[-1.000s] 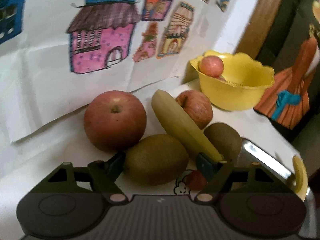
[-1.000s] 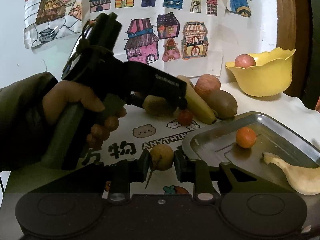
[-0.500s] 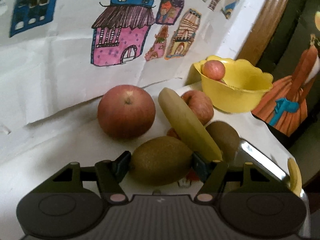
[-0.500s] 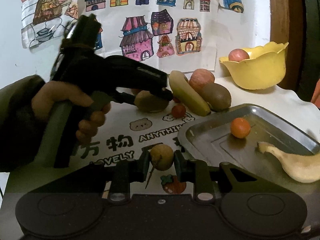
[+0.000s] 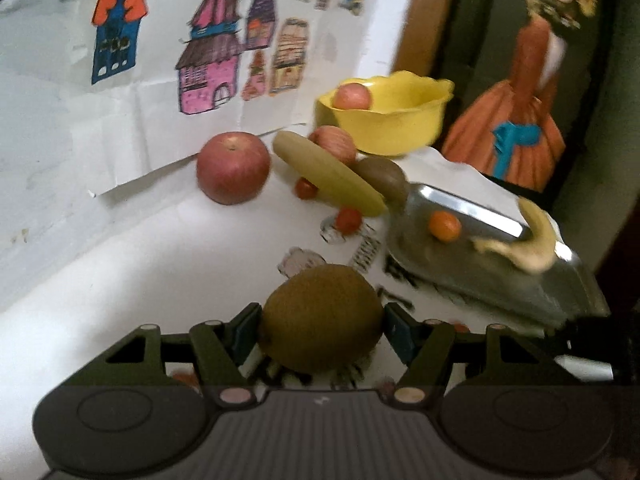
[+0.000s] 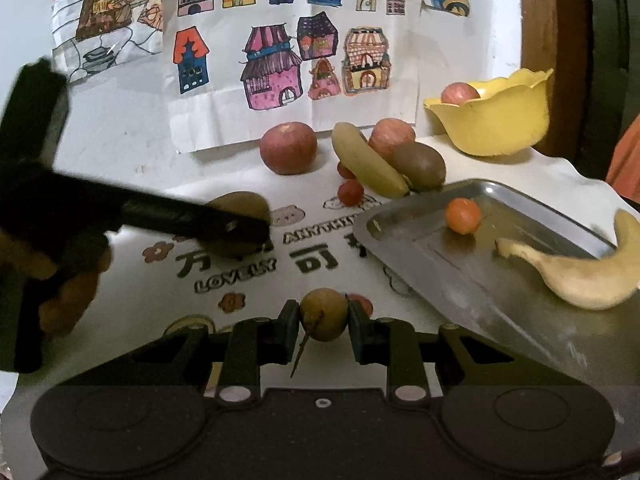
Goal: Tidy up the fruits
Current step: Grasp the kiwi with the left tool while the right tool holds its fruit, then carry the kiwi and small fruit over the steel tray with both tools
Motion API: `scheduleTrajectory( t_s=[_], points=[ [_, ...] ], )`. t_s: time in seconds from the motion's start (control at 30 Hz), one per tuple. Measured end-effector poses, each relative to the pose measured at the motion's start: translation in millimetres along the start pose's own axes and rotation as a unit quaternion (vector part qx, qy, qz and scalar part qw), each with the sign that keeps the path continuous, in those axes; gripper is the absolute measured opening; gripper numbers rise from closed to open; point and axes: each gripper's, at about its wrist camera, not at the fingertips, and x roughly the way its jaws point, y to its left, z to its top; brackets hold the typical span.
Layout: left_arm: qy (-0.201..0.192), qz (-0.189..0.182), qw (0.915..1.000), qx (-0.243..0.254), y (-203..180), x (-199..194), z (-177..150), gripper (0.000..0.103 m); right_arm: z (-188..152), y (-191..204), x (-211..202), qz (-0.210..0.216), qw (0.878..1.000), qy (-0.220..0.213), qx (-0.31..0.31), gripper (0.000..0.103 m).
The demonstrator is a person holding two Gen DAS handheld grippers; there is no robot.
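Kiwi, clamped in my left jaws, has come away from the fruit pile and hangs over the bench near the tray, ready for sorting, while my right jaws grip a longan.

table mat | printed word "LOVELY" | large Chinese characters 万 and 可 | other mat letters partly hidden, not readable
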Motion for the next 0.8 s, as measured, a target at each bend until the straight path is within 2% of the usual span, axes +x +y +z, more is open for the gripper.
scheduleTrajectory(
  t_s=[0.2,0.3,0.8],
  points=[
    [-0.001,-0.028,0.9989,0.038,-18.4,-20.8,-21.0,0.070,-14.6,3.5,-20.2,-0.014,1.000,-0.001,0.011,0.028],
    [0.001,-0.041,0.9984,0.038,-23.2,-25.8,-24.9,0.070,-20.0,3.7,-27.7,-0.020,1.000,-0.005,0.019,0.028],
    [0.007,-0.030,0.9972,0.068,-39.1,-26.7,-28.0,0.070,-33.2,4.1,-42.0,-0.026,0.999,-0.019,0.041,0.028]
  ],
)
